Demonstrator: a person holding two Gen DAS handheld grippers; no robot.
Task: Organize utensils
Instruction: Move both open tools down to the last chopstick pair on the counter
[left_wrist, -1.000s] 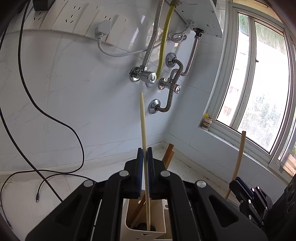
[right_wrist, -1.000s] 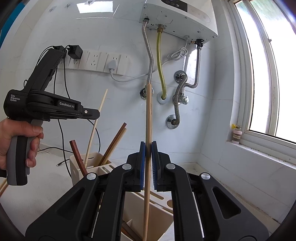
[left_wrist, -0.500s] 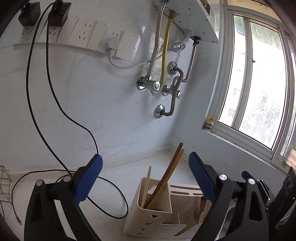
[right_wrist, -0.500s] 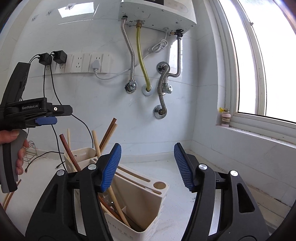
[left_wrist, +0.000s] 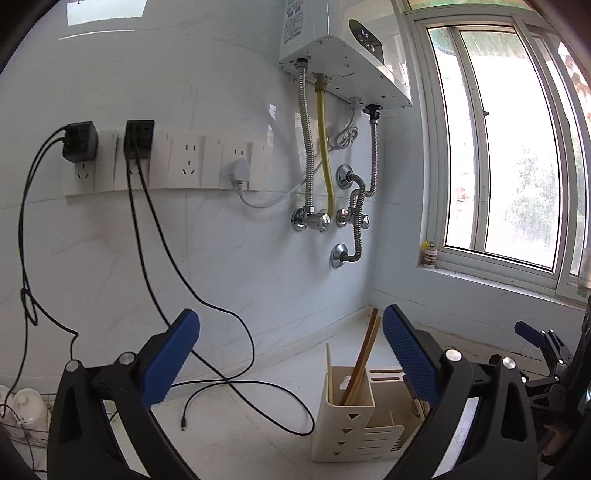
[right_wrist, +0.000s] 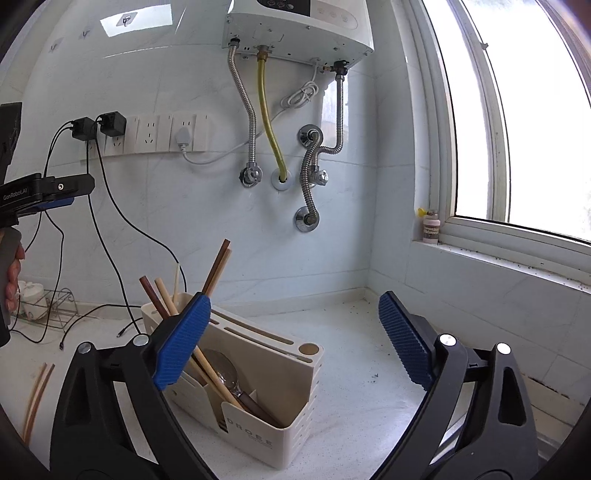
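Left gripper (left_wrist: 290, 356), left wrist view: the jaws have just been opening and now stand spread wide, blue pads well apart, with nothing between them. Beyond and below the jaws, a cream utensil holder (left_wrist: 349, 424) stands upright on the white tabletop (left_wrist: 236, 428), near the far right corner under the window (left_wrist: 506, 155). Its left compartment holds a pale chopstick (left_wrist: 328, 373) standing nearly upright and a brown chopstick pair (left_wrist: 364, 360) leaning to the right. A black cable (left_wrist: 236, 387) lies looped on the tabletop to the left of the holder. At the right edge, part of the right gripper (left_wrist: 535, 338) is visible. On the far wall hang a socket strip (left_wrist: 184, 162) and a water heater (left_wrist: 343, 55).

Right gripper (right_wrist: 295, 341), right wrist view: the jaws have just been opening and are now at full spread, holding nothing. The utensil holder (right_wrist: 291, 417) sits on the tabletop (right_wrist: 351, 373) near the camera, partly behind the left pad. Its far compartment carries several chopsticks (right_wrist: 216, 266) leaning in different directions; the near compartment holds a metal spoon (right_wrist: 221, 365) and a light chopstick (right_wrist: 214, 380) lying aslant. Loose chopsticks (right_wrist: 35, 398) lie on the tabletop at the left edge. At the far left, a hand (right_wrist: 13, 273) grips the handle of the left gripper (right_wrist: 55, 195).
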